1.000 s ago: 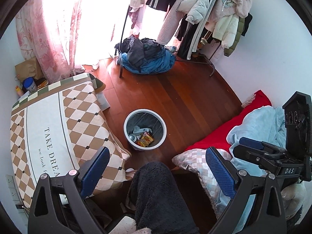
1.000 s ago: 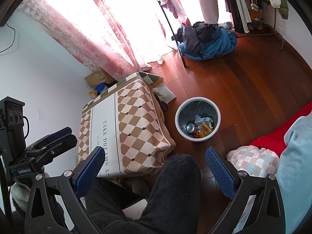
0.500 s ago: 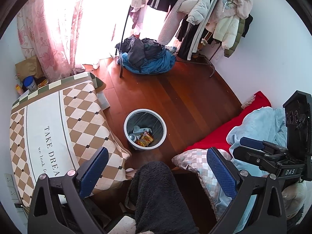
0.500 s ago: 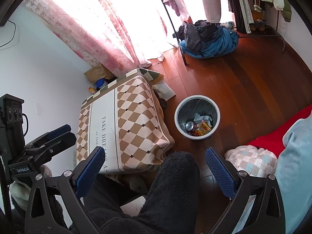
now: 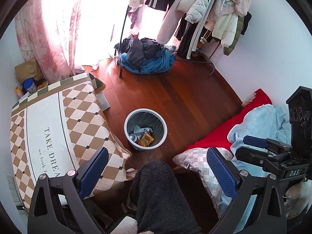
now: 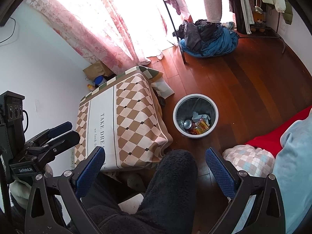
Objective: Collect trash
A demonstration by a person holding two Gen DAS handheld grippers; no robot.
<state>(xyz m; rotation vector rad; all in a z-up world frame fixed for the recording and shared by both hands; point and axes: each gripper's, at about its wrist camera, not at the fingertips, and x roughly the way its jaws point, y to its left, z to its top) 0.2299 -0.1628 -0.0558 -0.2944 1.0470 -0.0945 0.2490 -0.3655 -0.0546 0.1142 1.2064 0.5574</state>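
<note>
Since earlier: views barely shifted | left tool (image 5: 157, 170) and right tool (image 6: 155, 169) both apart, empty | bin (image 5: 145, 130) mid-frame holds trash | collecting looks done; next, seek leftovers

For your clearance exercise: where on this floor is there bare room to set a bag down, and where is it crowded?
Bare wood lies between the round grey trash bin, the blue clothes pile and the red blanket. Crowded: the narrow strip between bin and checkered tablecloth, and around the clothes rack legs.
</note>
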